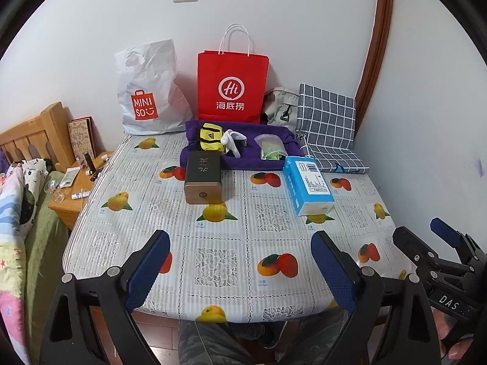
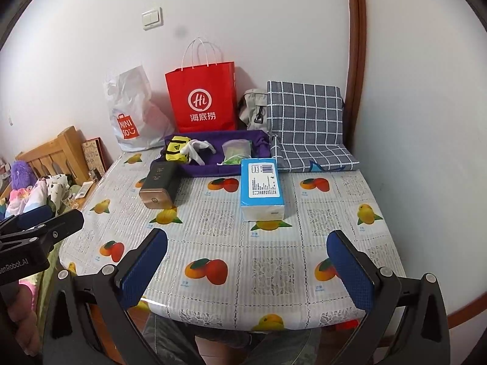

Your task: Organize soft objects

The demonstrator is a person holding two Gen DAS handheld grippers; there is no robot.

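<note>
- A table (image 1: pixel 213 243) under a fruit-print plastic cloth fills both wrist views, pushed against a white wall.
- The left gripper (image 1: pixel 240 264) hovers over the near edge, its blue-padded fingers spread wide with nothing between them.
- The right gripper (image 2: pixel 246 264) hovers beside it in the same way, released and empty.
- At the far side lies a purple fabric tray (image 1: pixel 243 159). Inside it sit a yellow pouch (image 1: pixel 210 141), a white sock (image 1: pixel 232 141) touching the pouch, and a clear packet of green material (image 1: pixel 271 149), apart from them to the right.
- A blue tissue pack (image 2: pixel 261 190) lies on the cloth just in front of the tray's right end.
- A dark tin box (image 2: pixel 159 188) lies in front of the tray's left end.
- This layout fits either soft items already gathered into the tray or sorting partway through, with the tissue pack left outside.
- If the tissue pack is picked up, a grip across its narrow sides with a gentle squeeze would likely keep the wrapper from crumpling.
- A red paper bag (image 1: pixel 232 86), a white plastic bag (image 1: pixel 149 91) and a checked cushion (image 1: pixel 327 115) stand behind.
</note>
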